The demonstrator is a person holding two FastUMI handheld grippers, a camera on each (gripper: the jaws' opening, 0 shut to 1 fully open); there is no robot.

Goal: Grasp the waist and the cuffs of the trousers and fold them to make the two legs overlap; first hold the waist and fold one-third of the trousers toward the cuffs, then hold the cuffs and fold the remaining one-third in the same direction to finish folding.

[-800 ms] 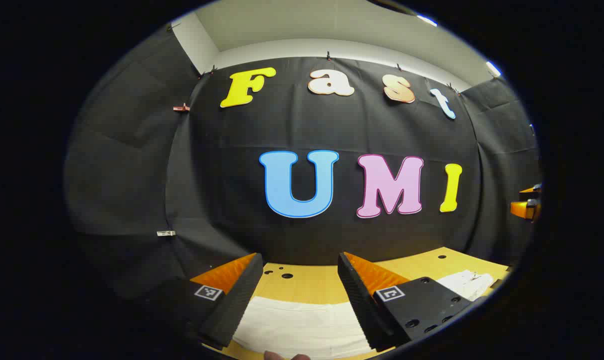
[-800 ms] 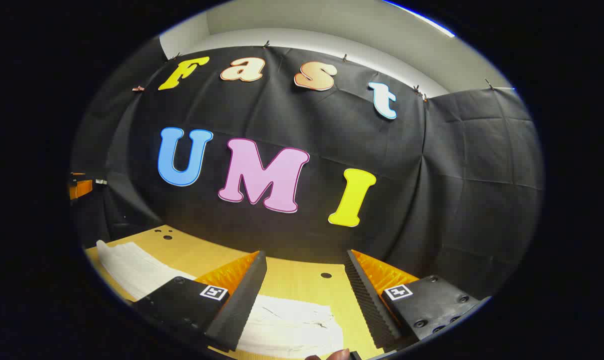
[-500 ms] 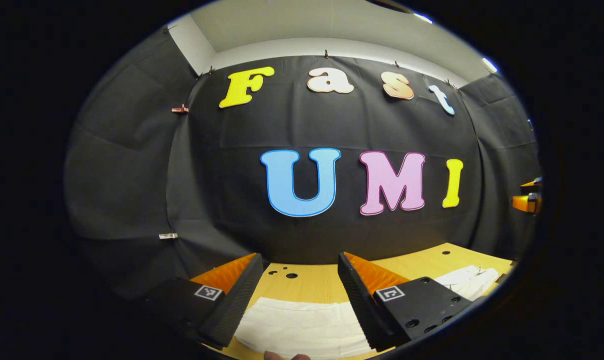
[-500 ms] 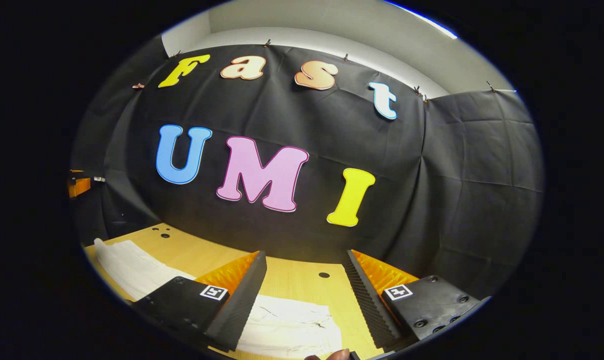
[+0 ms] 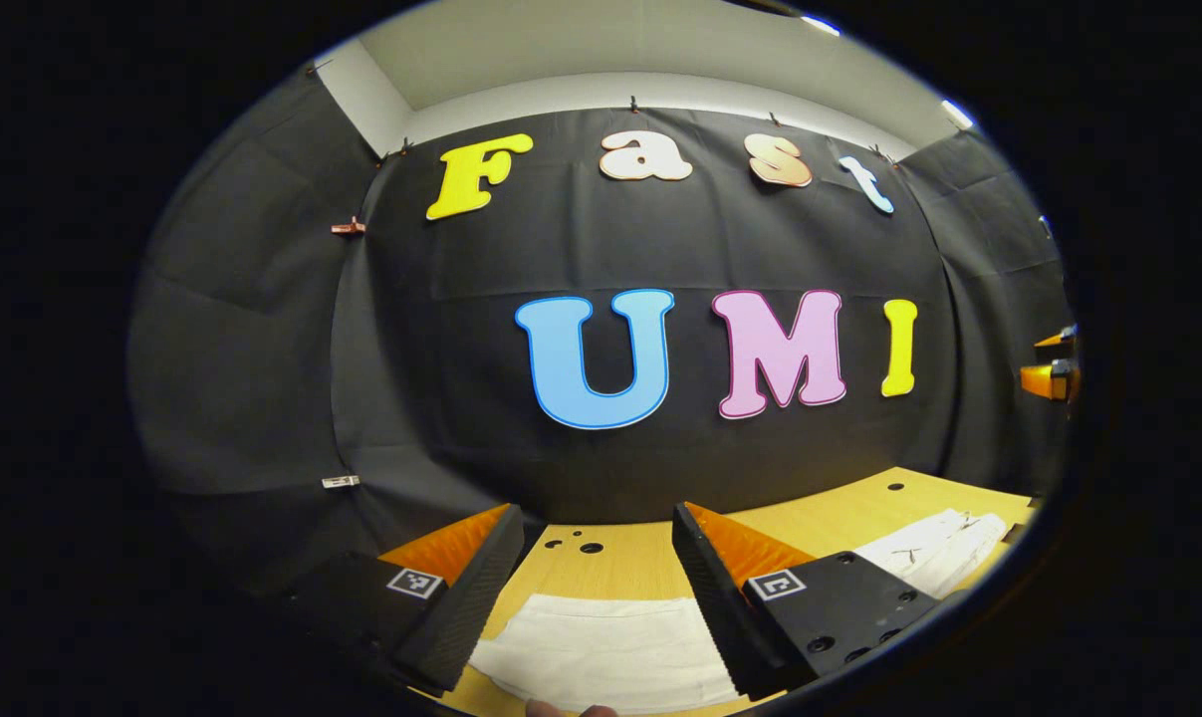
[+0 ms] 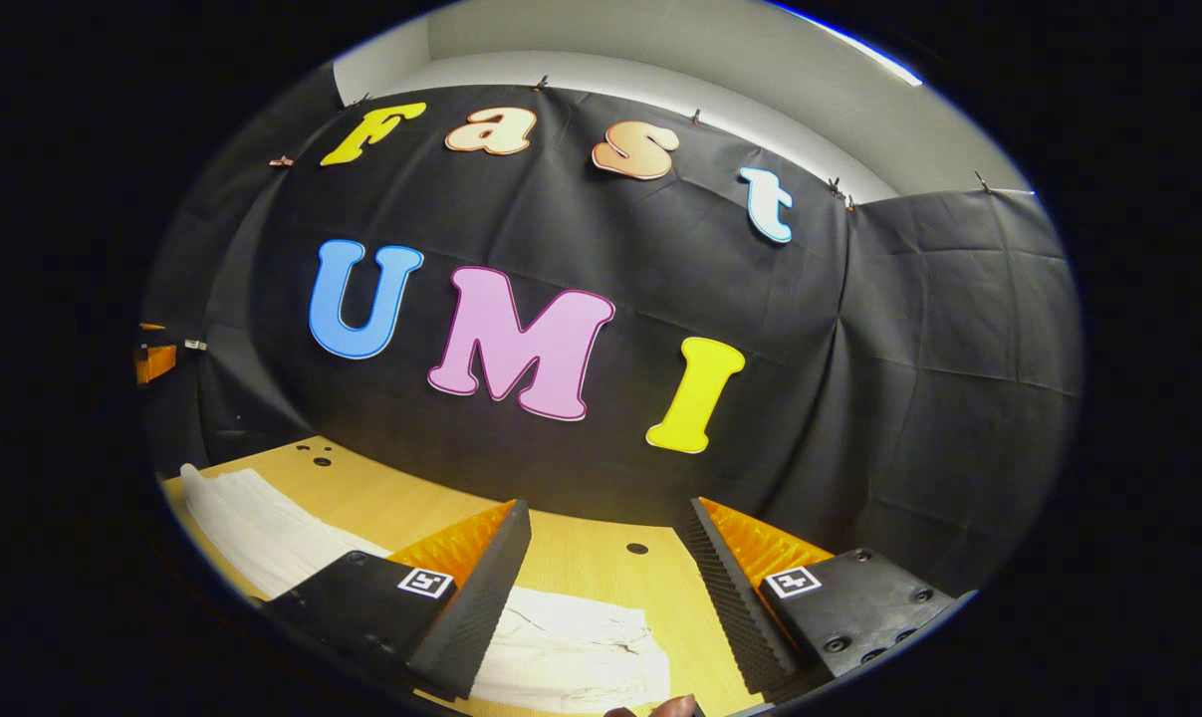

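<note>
Left tool: I am holding the left tool [image 5: 596, 588] with its fingers spread wide, nothing between them, hovering over the tabletop [image 5: 620, 563] in the lower middle of the left gripper view.
Right tool: I am holding the right tool [image 6: 605, 588] the same way, fingers wide apart and gripping nothing, low in the right gripper view.
Trousers: the white trousers [image 5: 610, 652] are lying flat on the wood; one end is showing in the gap between the left tool's fingers at the bottom of the frame, and the far end is trailing off at the lower right.
Trousers, other side: in the right gripper view the wrinkled end [image 6: 571, 647] is sitting just below the right tool's gap, and the rest is running off to the lower left of the frame.
What is changing: compared with a moment ago, the wall is sliding upward in both views and more of the wood is coming into sight, so I am tipping both tools down toward the cloth.
What that means: I am judging this as the approach to the first grasp; no fold is made yet, and the legs are not yet overlapping as far as I can tell.
Which end is which: I cannot tell waist from cuffs here.
Hand: a fingertip [image 6: 675, 707] is peeking in at the bottom edge.
</note>
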